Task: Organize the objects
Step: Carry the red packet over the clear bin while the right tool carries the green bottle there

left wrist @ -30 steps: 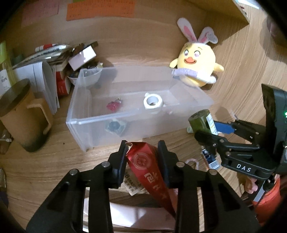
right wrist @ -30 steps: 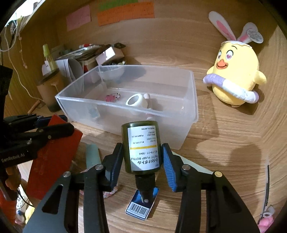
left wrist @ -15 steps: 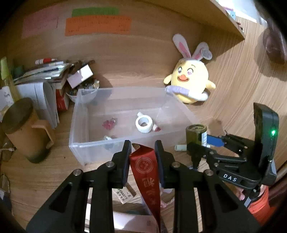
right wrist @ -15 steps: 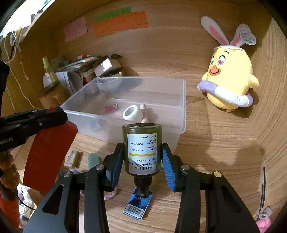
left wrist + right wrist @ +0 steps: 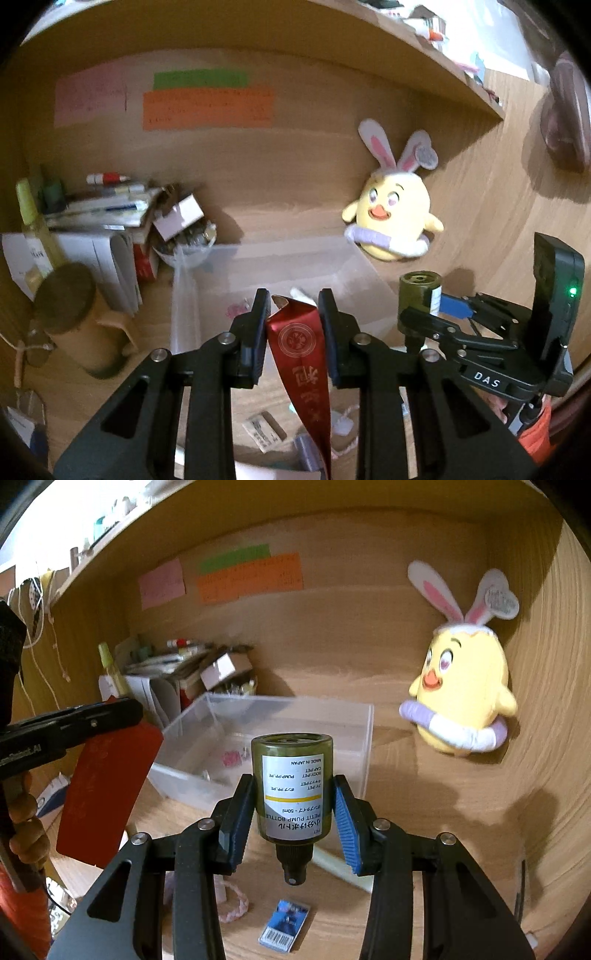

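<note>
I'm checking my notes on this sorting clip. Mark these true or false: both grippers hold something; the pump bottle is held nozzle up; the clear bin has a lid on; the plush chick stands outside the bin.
1. Both hold something: true. The left gripper clamps a red ribbon; the right gripper clamps a green pump bottle.
2. Nozzle up: false; it points down.
3. Lid on: false. The clear bin is open-topped.
4. Plush chick outside the bin: true.

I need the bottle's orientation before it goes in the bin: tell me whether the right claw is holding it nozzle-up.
No: the right claw grips the green pump bottle upside down, its black nozzle pointing downward and label text inverted.
</note>
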{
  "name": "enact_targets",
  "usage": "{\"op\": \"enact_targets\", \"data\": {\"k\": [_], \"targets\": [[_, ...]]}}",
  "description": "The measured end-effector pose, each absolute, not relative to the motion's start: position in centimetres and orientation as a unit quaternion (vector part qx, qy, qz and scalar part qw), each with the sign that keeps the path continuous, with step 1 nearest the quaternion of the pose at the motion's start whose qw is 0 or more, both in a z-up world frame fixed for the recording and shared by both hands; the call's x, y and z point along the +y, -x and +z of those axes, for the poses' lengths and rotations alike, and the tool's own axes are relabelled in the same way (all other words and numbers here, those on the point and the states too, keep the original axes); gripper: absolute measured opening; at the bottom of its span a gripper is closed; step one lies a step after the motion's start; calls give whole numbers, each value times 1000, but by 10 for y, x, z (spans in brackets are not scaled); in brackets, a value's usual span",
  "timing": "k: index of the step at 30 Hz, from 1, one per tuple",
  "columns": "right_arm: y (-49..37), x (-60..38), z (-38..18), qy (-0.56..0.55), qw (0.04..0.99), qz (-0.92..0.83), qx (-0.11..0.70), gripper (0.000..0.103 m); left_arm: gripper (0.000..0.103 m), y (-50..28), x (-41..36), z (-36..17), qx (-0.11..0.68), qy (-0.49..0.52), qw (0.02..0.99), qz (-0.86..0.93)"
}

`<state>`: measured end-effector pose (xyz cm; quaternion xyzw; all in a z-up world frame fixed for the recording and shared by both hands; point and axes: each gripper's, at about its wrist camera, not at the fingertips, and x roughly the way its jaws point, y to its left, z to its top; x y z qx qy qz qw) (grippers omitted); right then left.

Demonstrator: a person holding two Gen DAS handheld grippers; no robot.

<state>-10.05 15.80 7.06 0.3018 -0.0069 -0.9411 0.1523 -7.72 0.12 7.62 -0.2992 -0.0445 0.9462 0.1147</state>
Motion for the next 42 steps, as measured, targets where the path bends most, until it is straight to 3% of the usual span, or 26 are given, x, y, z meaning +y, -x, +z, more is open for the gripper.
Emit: {"op": "enact_targets", "data": {"k": [15,30,42], "targets": [[146,150,83,-296,146,-944,-6,38,26,129,-15,87,-58,287,62,954],[198,133,43,-359,139,-923,22,38,26,193,-20,62,-93,307,11,947],[216,123,17,-402,131,-904,63,38,25,218,-14,33,-100,341,26,935]]}}
